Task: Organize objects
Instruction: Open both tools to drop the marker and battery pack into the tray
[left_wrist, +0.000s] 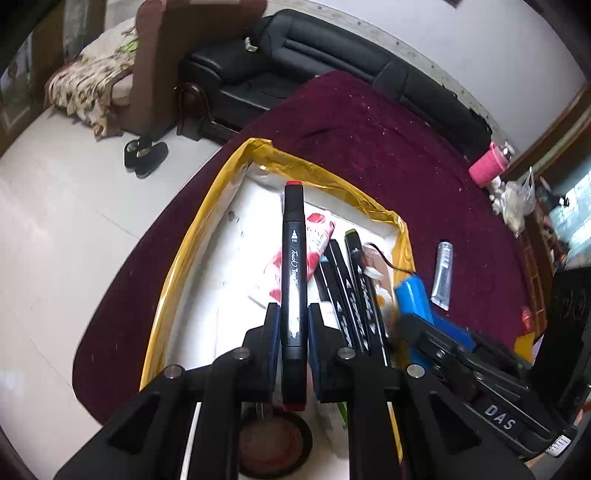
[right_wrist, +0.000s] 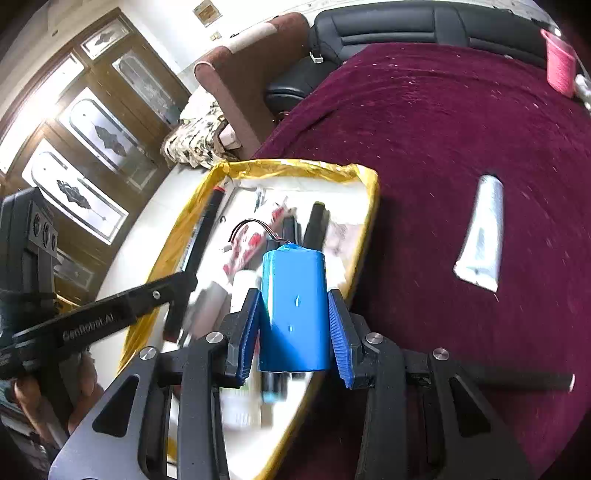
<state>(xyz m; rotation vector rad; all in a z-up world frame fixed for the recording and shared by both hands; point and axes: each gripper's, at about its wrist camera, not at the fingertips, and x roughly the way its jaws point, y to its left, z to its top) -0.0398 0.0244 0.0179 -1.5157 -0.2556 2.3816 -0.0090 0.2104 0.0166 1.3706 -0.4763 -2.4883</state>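
Note:
My left gripper (left_wrist: 291, 314) is shut on a black marker with red caps (left_wrist: 293, 258), held above a white tray with a yellow taped rim (left_wrist: 192, 236). Several black markers (left_wrist: 347, 291) and a red-and-white tube (left_wrist: 314, 240) lie in the tray. My right gripper (right_wrist: 293, 317) is shut on a blue battery pack (right_wrist: 293, 306) with thin wires, over the tray's right edge (right_wrist: 369, 206). The battery pack (left_wrist: 415, 295) and right gripper show in the left wrist view too. The left gripper with its marker (right_wrist: 205, 229) shows in the right wrist view.
The tray sits on a round table with a maroon cloth (right_wrist: 461, 129). A silver tube (right_wrist: 482, 236) lies on the cloth right of the tray. A pink cup (right_wrist: 559, 62) stands at the far edge. A black sofa (left_wrist: 314, 55) and an armchair stand beyond.

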